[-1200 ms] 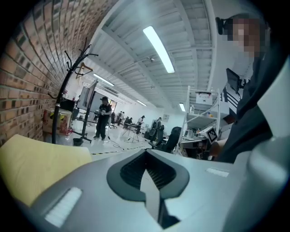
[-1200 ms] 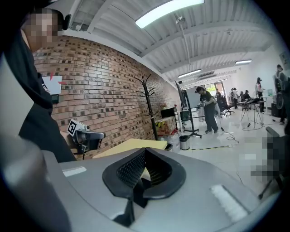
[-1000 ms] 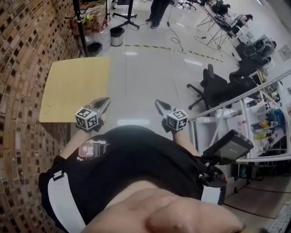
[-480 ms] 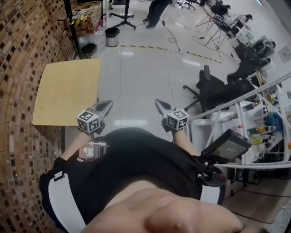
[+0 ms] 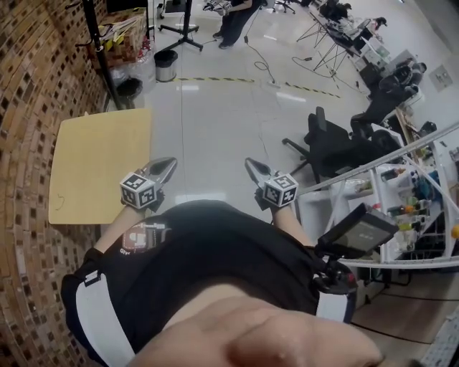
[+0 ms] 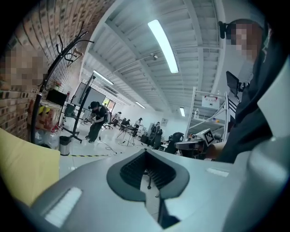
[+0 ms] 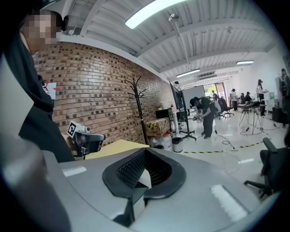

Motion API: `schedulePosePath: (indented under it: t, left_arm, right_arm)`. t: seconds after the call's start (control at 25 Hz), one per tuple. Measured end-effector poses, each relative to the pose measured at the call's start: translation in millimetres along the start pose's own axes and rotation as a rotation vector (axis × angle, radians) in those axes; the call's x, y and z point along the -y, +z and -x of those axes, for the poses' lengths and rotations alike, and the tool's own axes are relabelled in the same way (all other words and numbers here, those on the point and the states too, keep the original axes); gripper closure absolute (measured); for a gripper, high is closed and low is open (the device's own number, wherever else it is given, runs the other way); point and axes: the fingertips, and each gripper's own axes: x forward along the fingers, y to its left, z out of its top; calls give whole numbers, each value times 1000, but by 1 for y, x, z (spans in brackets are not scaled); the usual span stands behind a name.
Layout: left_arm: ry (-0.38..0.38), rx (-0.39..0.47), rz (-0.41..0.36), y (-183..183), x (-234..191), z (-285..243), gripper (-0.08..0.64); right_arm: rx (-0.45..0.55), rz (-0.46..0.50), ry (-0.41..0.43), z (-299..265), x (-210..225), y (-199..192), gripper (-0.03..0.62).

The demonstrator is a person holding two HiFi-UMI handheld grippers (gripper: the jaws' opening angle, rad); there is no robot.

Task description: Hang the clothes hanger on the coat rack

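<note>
The black coat rack stands at the far left by the brick wall; it also shows as bare curved hooks in the left gripper view and as a thin pole in the right gripper view. No clothes hanger is clearly in view; only a thin curved thing lies on the yellow table. My left gripper is shut and empty beside the table's right edge, its tips meeting. My right gripper hovers over the floor, shut and empty, with its tips together.
A brick wall runs along the left. A small bin and boxes sit near the rack's foot. Black office chairs and a white shelf frame stand at the right. A person stands far off among tripods and floor cables.
The person has walked forward: the table and rack have slid left and lower in the head view. Both grippers keep their pose, shut and empty.
</note>
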Motion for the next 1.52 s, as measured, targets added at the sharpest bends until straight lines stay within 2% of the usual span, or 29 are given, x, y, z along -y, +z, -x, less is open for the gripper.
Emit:
schedulePosePath:
  t: [0.28,0.64,0.84,1.12,1.32,1.52]
  left_arm:
    - [56,13,3,17,-35,-57,558]
    - [176,113,2,73,-68,-182,558]
    - [202,100,15,83,-90,-230,558]
    - [177,90,29,103,-158,-290,558]
    - [113,87,7,141,-234,-330,558]
    - [51,49,-11,179,-307,-360,558]
  right_arm:
    - [8,-15,19,-28,75,19,578]
    - [4,82,155,-81,202,90,578]
    - [-3,99,186,-113,253,117,578]
    - [-13,78,171,-176,306,138,578]
    - [7,91,124,-245,334,175,578]
    - [43,47,67,-315,361,211,578]
